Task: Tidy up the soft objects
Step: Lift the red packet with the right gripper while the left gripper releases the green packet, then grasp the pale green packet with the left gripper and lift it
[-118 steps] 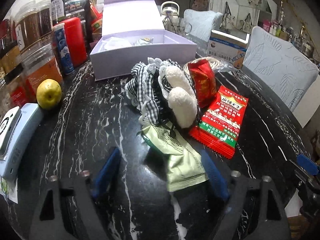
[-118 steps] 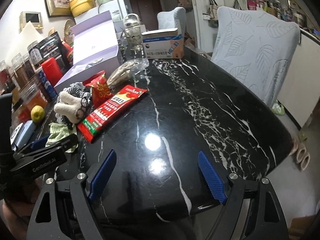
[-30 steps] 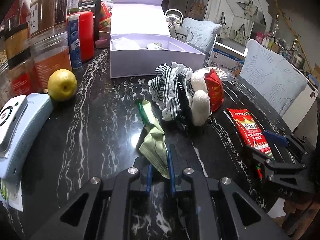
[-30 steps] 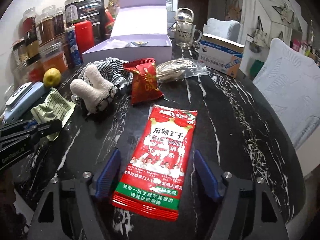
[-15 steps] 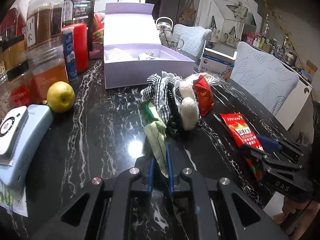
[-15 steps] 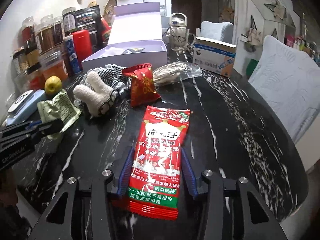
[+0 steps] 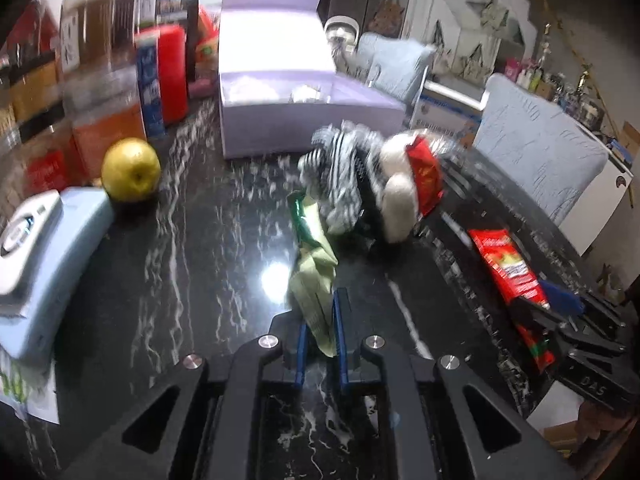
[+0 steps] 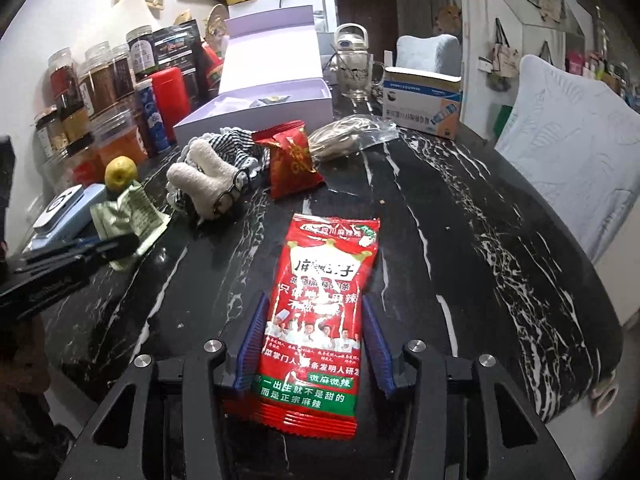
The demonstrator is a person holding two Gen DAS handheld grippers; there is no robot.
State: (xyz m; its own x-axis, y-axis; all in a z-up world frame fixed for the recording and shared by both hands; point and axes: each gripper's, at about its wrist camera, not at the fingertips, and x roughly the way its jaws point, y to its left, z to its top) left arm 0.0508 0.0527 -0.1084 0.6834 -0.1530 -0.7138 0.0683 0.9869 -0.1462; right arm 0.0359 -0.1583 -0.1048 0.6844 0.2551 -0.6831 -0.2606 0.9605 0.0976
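My left gripper (image 7: 320, 326) is shut on a pale green packet (image 7: 312, 280) and holds it over the black marble table; it also shows in the right wrist view (image 8: 128, 216). My right gripper (image 8: 312, 340) is shut on a long red snack packet (image 8: 320, 300), also seen in the left wrist view (image 7: 508, 268). A pile of checked cloth (image 7: 340, 172) and a white plush piece (image 8: 204, 176) lies beside a small red packet (image 8: 292, 160). An open lilac box (image 7: 300, 120) stands behind the pile.
Jars, a red canister (image 7: 172, 72) and a yellow-green fruit (image 7: 130, 170) line the left side. A pale blue device (image 7: 48, 248) lies at front left. A clear bag (image 8: 352, 132), a glass jug (image 8: 354, 68) and a carton (image 8: 420, 100) stand at the back. A padded chair (image 8: 572, 152) is on the right.
My right gripper has closed tighter on the red packet's sides. My left gripper, still shut on the green packet, has moved forward with motion blur toward the box.
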